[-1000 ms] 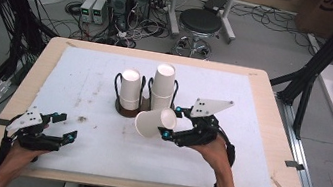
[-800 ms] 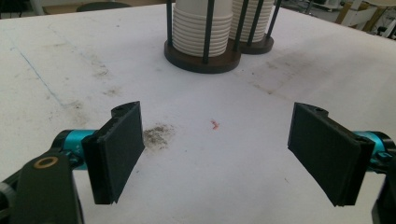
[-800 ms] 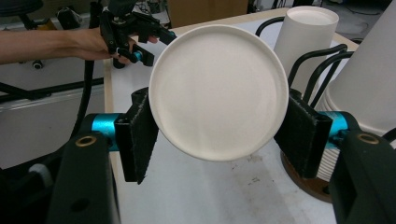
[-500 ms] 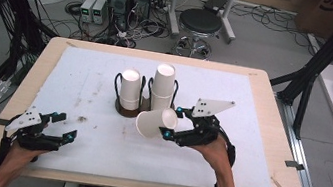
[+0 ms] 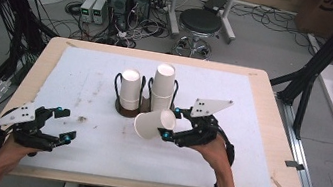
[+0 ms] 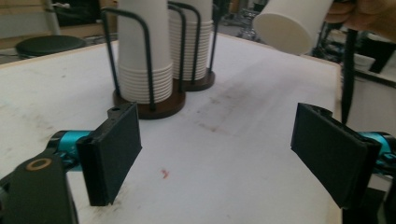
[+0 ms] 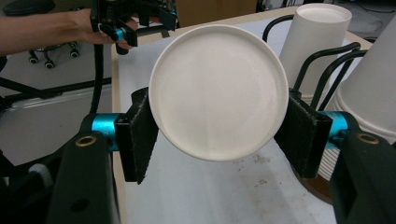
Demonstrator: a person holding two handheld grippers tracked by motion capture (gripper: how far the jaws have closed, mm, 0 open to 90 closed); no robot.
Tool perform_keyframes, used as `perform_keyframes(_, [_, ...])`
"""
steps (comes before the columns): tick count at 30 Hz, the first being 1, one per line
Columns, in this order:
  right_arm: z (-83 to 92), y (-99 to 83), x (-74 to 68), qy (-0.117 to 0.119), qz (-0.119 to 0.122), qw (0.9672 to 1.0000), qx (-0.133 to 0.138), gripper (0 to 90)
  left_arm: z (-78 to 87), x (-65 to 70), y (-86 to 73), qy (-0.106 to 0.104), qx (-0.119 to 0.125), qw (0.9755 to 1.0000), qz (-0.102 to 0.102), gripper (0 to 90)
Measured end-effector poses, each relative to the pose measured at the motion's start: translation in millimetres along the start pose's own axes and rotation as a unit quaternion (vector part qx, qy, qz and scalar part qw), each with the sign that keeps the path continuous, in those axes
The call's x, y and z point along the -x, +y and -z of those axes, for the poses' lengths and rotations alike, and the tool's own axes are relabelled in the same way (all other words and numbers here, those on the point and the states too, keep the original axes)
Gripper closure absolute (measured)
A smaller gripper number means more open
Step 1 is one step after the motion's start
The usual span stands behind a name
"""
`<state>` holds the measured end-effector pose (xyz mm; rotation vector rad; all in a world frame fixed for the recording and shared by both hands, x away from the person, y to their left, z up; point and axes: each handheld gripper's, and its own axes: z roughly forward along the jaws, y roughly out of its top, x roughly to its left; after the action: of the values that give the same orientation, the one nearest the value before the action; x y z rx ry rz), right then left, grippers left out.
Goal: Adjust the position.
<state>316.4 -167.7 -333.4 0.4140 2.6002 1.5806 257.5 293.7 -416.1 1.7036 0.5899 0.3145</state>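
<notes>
A single white paper cup [image 5: 153, 124] is clamped between the two black pads of the right gripper [image 5: 168, 123]; in the right gripper view the cup's flat round base [image 7: 217, 92] is turned toward the camera, with one pad pressed against each side of its wall. The cup is held on its side, clear of the white table cover [image 5: 79, 85], just in front of the cup holder [image 5: 129, 109] and at that holder's right-hand end as seen in the high view.

The left gripper [image 5: 63, 124] is held well to the left of the cup holder and nearer the front edge of the table. Its jaws stand apart with nothing between them, and they have just been opening; through the gap the bare cover and a small red mark [image 6: 164, 173] can be seen.

The cup holder, a dark round-based stand with black wire loops, is placed near the middle of the cover. Two stacks of white cups are kept in it: a shorter stack [image 5: 129, 89] on the left and a taller stack [image 5: 162, 86] on the right. Beyond the table, behind the holder, a round black stool [image 5: 201, 22] is seen on the floor.
</notes>
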Motion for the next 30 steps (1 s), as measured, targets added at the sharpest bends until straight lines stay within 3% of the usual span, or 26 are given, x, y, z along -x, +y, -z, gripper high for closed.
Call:
perform_keyframes(5, [-1.8,0.7,-0.1,0.006,0.001,1.0,0.001,35.7,-7.6,1.5,20.9,-0.046,-0.012,0.9988,-0.01,14.9])
perform_keyframes(13, [-6.8,2.4,-1.3,0.018,0.002,0.9998,0.0,35.7,-19.0,1.9,47.3,-0.111,-0.02,0.9932,-0.027,15.1])
perform_keyframes(22, [-13.9,5.4,-2.3,0.036,0.006,0.9993,-0.001,35.8,-34.7,5.4,59.4,-0.145,-0.036,0.9881,-0.037,15.1])
perform_keyframes(30, [-21.4,8.3,-4.7,0.052,0.008,0.9986,0.0,35.7,-64.0,12.6,68.5,-0.187,-0.045,0.9804,-0.044,15.1])
